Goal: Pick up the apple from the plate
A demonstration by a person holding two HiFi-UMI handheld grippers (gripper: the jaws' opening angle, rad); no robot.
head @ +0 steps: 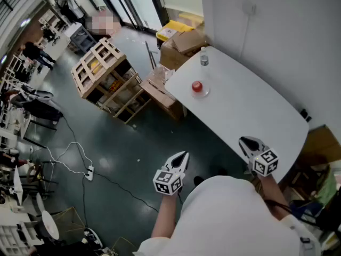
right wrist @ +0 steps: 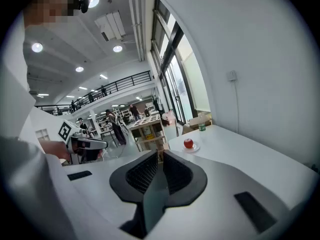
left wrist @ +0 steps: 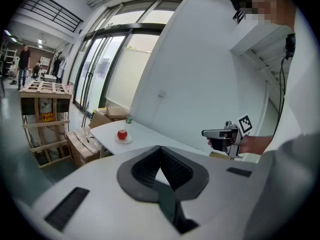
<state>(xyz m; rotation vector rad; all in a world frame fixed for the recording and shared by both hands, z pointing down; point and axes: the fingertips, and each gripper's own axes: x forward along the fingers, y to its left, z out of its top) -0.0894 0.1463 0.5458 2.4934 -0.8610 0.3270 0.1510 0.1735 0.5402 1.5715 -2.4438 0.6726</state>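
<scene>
Stage of task: I judge this to be the very start. Nothing has been grasped, and the approach, the opening, the grasp and the lift are all left to do.
Apple (head: 197,86): red, sitting on a small white plate (head: 204,93) towards the far end of the white tabletop (head: 250,108), well apart from both claws.
Left claw (head: 184,154): clenched, tips together, with nothing between them. It hangs over the floor off the tabletop's near left edge, aimed a little downward.
Right claw (head: 243,140): clenched as far as I can see, with only a thin slit between the pads and nothing in it. It is over the near end of the tabletop and has the more direct line to the apple.
Path: the tabletop between the claws and the plate carries nothing, so I see no obstacle to the reach. Whichever claw I send must open first.
Bottle (head: 204,58): upright beyond the plate, near the far corner. It is near the apple but not touching it, so I would mind it only on an overshoot.
Surroundings: cardboard boxes (head: 184,42) are on the floor at the tabletop's far end, and a wooden crate (head: 101,63) and a cable (head: 74,153) lie to the left. None of these is in the way.
</scene>
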